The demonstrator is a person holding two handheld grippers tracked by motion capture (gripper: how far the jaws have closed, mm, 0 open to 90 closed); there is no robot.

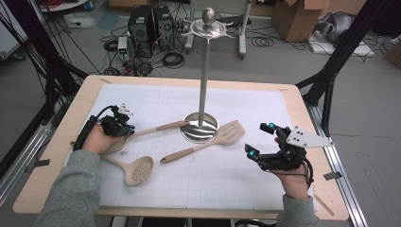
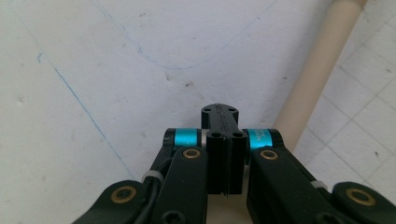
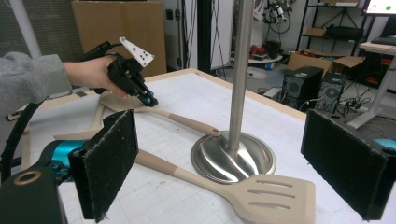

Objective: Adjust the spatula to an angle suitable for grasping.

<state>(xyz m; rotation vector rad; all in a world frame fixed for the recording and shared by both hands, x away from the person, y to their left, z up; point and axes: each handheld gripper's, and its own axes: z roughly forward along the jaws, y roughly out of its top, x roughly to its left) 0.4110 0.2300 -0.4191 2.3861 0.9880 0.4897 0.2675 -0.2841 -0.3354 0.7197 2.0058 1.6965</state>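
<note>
jaws of the left gripper [image 1: 126, 127] are being held pressed together with nothing between them, tips lying just beside the handle of the beige spoon [image 2: 312, 74], whose bowl end is lying under that hand on the gridded mat [image 1: 156, 101] with the handle pointing toward the steel stand [image 1: 201, 125]. for a sound pickup the jaws are judged to need opening and centring astride the handle before closing. the right gripper [image 1: 263, 138] is being kept wide apart and empty near the slotted turner [image 1: 228, 133]. no readable brand or label is being made out; print on the teal rings is too blurred.
</note>
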